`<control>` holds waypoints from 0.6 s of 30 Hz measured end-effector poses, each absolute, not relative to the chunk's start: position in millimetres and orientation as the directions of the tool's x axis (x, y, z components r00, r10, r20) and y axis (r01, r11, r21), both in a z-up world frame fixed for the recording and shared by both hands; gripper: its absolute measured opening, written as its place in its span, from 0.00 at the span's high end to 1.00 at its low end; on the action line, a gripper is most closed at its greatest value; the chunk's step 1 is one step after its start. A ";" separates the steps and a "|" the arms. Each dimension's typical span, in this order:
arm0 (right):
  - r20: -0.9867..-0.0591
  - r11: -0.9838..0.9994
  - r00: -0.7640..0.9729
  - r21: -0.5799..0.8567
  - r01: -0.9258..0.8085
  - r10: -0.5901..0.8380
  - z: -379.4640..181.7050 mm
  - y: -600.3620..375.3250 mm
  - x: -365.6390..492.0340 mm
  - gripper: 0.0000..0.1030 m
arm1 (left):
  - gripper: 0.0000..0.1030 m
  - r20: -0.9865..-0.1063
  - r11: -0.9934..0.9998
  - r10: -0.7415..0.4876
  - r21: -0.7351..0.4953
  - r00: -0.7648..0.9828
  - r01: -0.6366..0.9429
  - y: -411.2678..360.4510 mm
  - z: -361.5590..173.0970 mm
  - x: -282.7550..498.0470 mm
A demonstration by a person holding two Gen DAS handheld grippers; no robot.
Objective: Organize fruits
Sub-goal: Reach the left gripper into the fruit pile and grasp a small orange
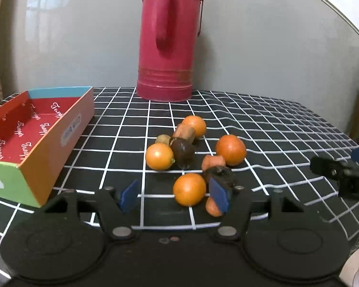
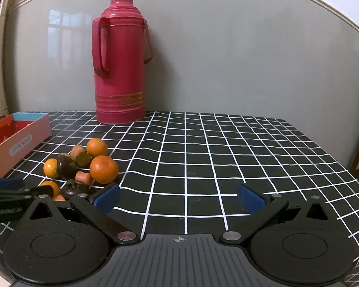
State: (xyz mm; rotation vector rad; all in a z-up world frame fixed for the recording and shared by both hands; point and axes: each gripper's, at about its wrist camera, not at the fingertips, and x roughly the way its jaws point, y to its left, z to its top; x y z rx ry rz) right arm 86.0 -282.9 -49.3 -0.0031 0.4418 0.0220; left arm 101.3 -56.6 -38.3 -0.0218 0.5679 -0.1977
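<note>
I have the left hand-held gripper low over the worktop, its jaws spread wide and holding nothing, with the nearest orange sitting in the gap between the blue pads, closer to the right one. The rest of the fruit lies in a loose cluster just beyond it: three more oranges, a couple of dark brown fruits, a few stubby orange-pink pieces and a small tan one at the back. Several of them touch one another. The open box with the red lining stands to the left of the pile, well apart from it, and as far as I can see nothing is in it yet. My right hand-held gripper hangs to the right of the pile, also fully open and empty, over bare checked cloth. A tall red flask stands at the back against the wall, out of the way. I judge this to be the first pick, so sorting has hardly begun. Next I need to ease the left gripper forward until the pads straddle the orange, close gently because it will roll, then carry it to the box without nudging the dark fruit beside the right pad.
</note>
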 end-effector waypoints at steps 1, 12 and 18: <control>-0.428 1.000 0.904 -0.003 -0.021 0.018 -49.9 -283.0 86.0 0.00 | 0.46 -0.535 0.980 -0.199 -0.091 0.821 0.178 -55.9 -38.2 103.0; -0.430 1.000 0.903 -0.005 -0.013 0.009 -50.4 -289.2 84.4 0.00 | 0.64 -0.572 0.976 -0.220 -0.131 0.790 0.177 -57.3 -47.9 117.5; -0.433 1.000 0.901 0.000 -0.015 0.013 -50.5 -290.7 83.9 0.00 | 0.80 -0.565 0.975 -0.214 -0.077 0.797 0.207 -66.1 -49.4 116.2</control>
